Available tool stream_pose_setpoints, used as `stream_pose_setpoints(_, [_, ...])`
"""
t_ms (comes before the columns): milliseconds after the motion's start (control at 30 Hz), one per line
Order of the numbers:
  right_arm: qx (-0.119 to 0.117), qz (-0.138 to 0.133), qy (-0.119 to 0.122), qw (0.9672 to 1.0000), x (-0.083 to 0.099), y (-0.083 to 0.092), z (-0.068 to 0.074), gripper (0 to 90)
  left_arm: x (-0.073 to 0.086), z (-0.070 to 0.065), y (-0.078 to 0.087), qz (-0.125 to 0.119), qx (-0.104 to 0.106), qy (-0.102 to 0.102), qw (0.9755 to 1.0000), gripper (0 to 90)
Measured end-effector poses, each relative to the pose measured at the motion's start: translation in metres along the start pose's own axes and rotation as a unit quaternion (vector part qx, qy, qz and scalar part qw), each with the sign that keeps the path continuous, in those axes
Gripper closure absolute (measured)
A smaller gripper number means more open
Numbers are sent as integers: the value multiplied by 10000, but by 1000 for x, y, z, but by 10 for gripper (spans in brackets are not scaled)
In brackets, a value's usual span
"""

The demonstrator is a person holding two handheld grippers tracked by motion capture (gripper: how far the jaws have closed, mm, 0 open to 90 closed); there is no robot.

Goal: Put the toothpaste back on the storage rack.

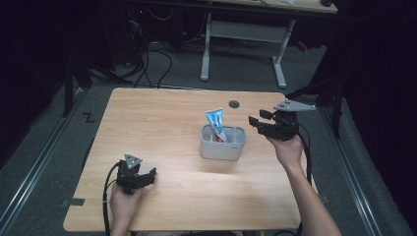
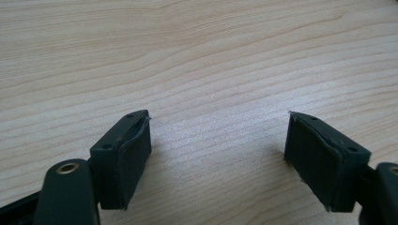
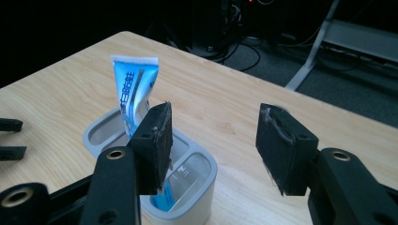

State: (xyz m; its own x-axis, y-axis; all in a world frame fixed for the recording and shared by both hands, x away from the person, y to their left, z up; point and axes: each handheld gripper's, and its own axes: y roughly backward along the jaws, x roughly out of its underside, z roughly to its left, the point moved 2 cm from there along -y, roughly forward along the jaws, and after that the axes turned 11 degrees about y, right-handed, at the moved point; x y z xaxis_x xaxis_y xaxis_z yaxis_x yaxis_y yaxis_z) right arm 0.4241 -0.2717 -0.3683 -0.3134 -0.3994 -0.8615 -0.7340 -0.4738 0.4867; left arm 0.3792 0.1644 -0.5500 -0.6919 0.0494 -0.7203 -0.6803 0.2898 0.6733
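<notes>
A: High view, item by item.

B: A wooden table (image 1: pixel 162 128). Right of its centre stands a grey holder (image 1: pixel 222 143) with compartments. A blue-and-white toothpaste tube (image 1: pixel 217 124) stands in it, long axis near vertical, flat crimped end up, top tilted slightly toward the table's left. The left gripper (image 1: pixel 149 173) sits low at the near left corner in the person's left hand (image 1: pixel 123 204), well apart from the holder. The right gripper (image 1: pixel 254 121) is held by the right hand (image 1: pixel 287 150) just beside the holder's right end, jaws pointing toward it.

A: Left gripper view?

B: Both jaws stand wide apart over bare wood grain, with nothing between them.

A: Right gripper view?

B: The jaws are spread wide and grip nothing. The holder (image 3: pixel 199 164) lies below and behind the left-hand jaw, which covers part of it. The tube (image 3: pixel 133 89) rises from a compartment, crimped end uppermost, leaning a little. A blue patch shows low in the nearer compartment; possibly the tube's lower end, but the jaw hides the join, so which compartment holds it cannot be confirmed.

A: Contact between right gripper and tube?

B: None visible; they are near but apart.
</notes>
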Motion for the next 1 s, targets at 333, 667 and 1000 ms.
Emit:
stream_pose_setpoints(333, [64, -23, -140, 9999, 13, 7, -6, 464, 0, 0, 0, 2, -12, -11, 10000, 238])
stream_pose_setpoints(667, [133, -89, -236, 9996, 24, 18, -9, 464, 0, 0, 0, 7, -20, -21, 10000, 238])
stream_pose_setpoints(1000, [191, -114, -352, 9991, 38, 25, -10, 464, 0, -1, 0, 7, -23, -25, 10000, 238])
